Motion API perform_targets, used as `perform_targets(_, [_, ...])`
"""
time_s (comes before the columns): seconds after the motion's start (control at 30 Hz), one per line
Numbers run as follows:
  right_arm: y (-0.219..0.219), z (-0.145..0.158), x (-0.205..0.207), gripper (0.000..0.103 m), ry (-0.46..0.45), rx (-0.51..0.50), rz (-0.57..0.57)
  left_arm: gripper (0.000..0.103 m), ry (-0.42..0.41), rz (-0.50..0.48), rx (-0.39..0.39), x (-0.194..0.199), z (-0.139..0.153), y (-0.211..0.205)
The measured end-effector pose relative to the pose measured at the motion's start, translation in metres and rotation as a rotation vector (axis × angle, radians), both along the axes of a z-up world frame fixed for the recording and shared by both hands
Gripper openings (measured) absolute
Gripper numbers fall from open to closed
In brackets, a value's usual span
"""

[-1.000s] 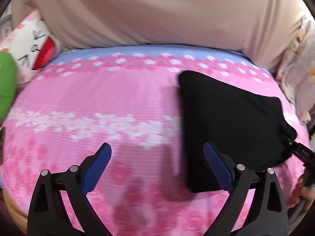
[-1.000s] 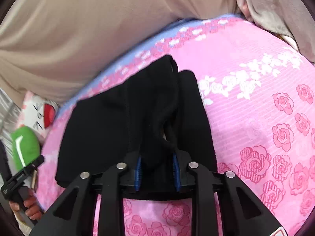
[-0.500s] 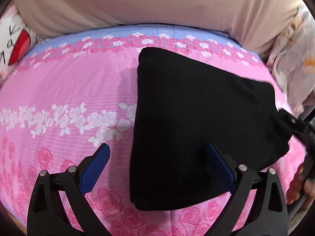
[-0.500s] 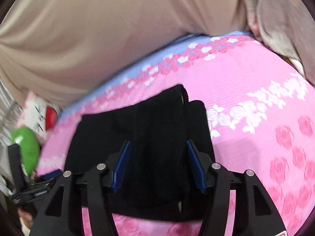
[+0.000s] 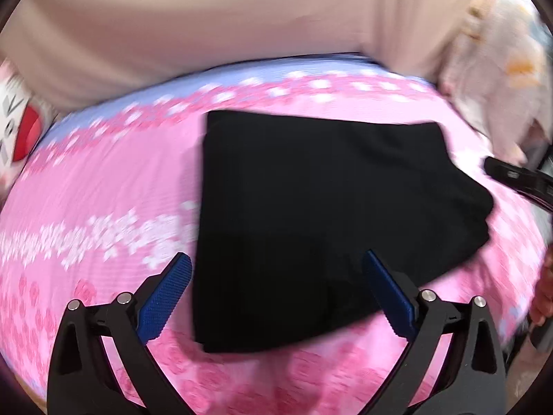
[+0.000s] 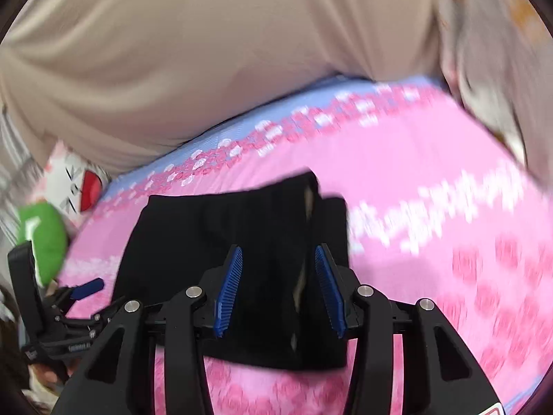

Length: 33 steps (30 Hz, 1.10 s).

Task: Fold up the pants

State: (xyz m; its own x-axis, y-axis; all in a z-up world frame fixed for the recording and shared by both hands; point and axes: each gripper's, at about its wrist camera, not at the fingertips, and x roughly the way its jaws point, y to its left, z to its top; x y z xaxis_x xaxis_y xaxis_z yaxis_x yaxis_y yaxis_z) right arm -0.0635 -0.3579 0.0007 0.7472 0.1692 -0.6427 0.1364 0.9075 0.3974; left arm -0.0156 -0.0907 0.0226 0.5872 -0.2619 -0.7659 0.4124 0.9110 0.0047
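Observation:
The black pants (image 5: 321,214) lie folded into a compact block on the pink floral bedsheet (image 5: 103,180). My left gripper (image 5: 276,276) is open and empty, hovering over the near edge of the pants. In the right wrist view the pants (image 6: 235,228) lie flat with a folded layer along their right side. My right gripper (image 6: 278,269) is open above them, holding nothing. The right gripper shows at the right edge of the left wrist view (image 5: 518,176). The left gripper shows at the lower left of the right wrist view (image 6: 65,307).
A person in a beige shirt (image 5: 224,24) stands at the far side of the bed. A white cat pillow (image 6: 76,183) and a green plush (image 6: 45,238) lie at the left. Pale bedding (image 5: 501,79) is heaped at the right.
My right gripper opened and let go of the pants, which now lie flat. Both grippers have drawn back a little from the folded pants.

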Motion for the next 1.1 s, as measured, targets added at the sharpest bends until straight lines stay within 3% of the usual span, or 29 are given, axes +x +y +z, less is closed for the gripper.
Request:
perform_targets(0.1, [-0.005, -0.009, -0.016, 0.045, 0.015, 0.022, -0.011, 0.098, -0.03, -0.141, 0.022, -0.017, 0.0, -0.04])
perform_targets(0.27, [-0.012, -0.015, -0.04, 0.048, 0.016, 0.03, -0.06, 0.095, -0.058, -0.271, 0.056, -0.019, -0.013, -0.108])
perform_targets(0.33, [-0.018, -0.015, -0.049, 0.048, 0.009, 0.04, -0.069, 0.074, -0.004, -0.29, 0.012, -0.009, -0.017, -0.119])
perform_targets(0.4, [-0.023, -0.016, -0.056, 0.049, 0.008, 0.04, -0.078, 0.044, 0.09, -0.303, -0.052, 0.005, -0.023, -0.121])
perform_targets(0.43, [-0.025, -0.016, -0.06, 0.052, 0.008, 0.039, -0.085, 0.04, 0.127, -0.3, -0.077, 0.012, -0.025, -0.12])
perform_targets(0.5, [-0.03, -0.019, -0.066, 0.055, 0.008, 0.043, -0.101, 0.007, 0.174, -0.301, -0.15, 0.023, -0.019, -0.11])
perform_targets(0.57, [-0.035, -0.023, -0.068, 0.055, 0.014, 0.057, -0.105, 0.007, 0.251, -0.281, -0.257, 0.04, -0.011, -0.094])
perform_targets(0.6, [-0.035, -0.024, -0.067, 0.055, 0.015, 0.059, -0.099, 0.007, 0.243, -0.266, -0.27, 0.042, -0.007, -0.091])
perform_targets(0.67, [-0.031, -0.023, -0.063, 0.055, 0.002, 0.062, -0.067, 0.006, 0.176, -0.202, -0.255, 0.049, 0.005, -0.078])
perform_targets(0.87, [-0.002, -0.025, -0.025, 0.055, 0.02, 0.0, 0.062, 0.007, 0.125, -0.178, -0.272, 0.049, 0.027, -0.056])
perform_targets(0.97, [0.014, -0.025, 0.002, 0.055, 0.024, -0.012, 0.15, 0.007, 0.122, -0.179, -0.275, 0.051, 0.03, -0.058])
perform_targets(1.1, [0.035, -0.035, 0.046, 0.054, 0.089, -0.12, 0.207, 0.007, 0.122, -0.177, -0.278, 0.051, 0.03, -0.055])
